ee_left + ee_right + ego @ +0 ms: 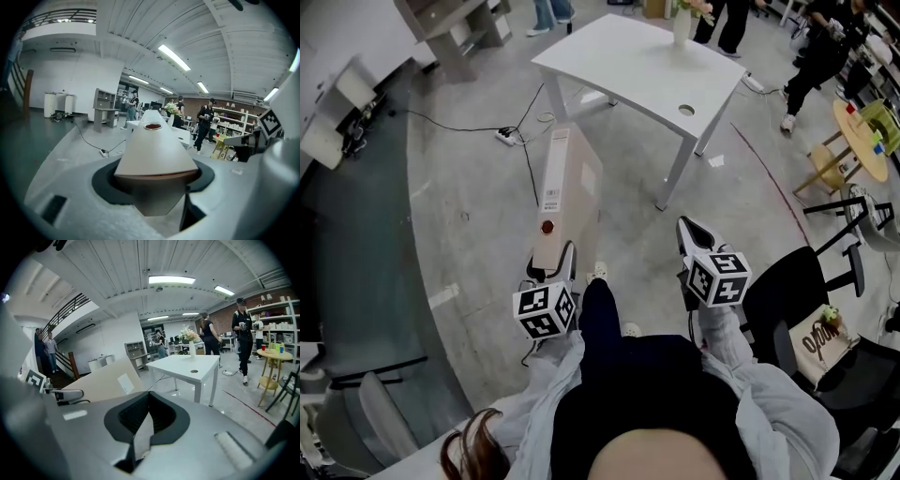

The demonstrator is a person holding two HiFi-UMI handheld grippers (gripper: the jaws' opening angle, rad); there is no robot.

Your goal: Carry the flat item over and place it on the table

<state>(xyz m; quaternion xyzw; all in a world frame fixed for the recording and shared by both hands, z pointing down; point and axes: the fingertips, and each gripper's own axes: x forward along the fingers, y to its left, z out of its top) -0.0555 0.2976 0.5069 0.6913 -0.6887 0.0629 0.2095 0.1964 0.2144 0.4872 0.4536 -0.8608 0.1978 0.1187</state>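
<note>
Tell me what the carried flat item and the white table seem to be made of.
Flat item: likely cardboard or paper-covered board, matte beige, with a spine label and a round finger hole like a box file. Table: smooth white top, probably laminate or painted board; the white legs may be metal.

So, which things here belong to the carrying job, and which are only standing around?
Part of the job:
- flat beige box
- left gripper, clamped on the box's near end
- white table

Just standing around:
- power strip
- vase
- round wooden table
- black chair
</note>
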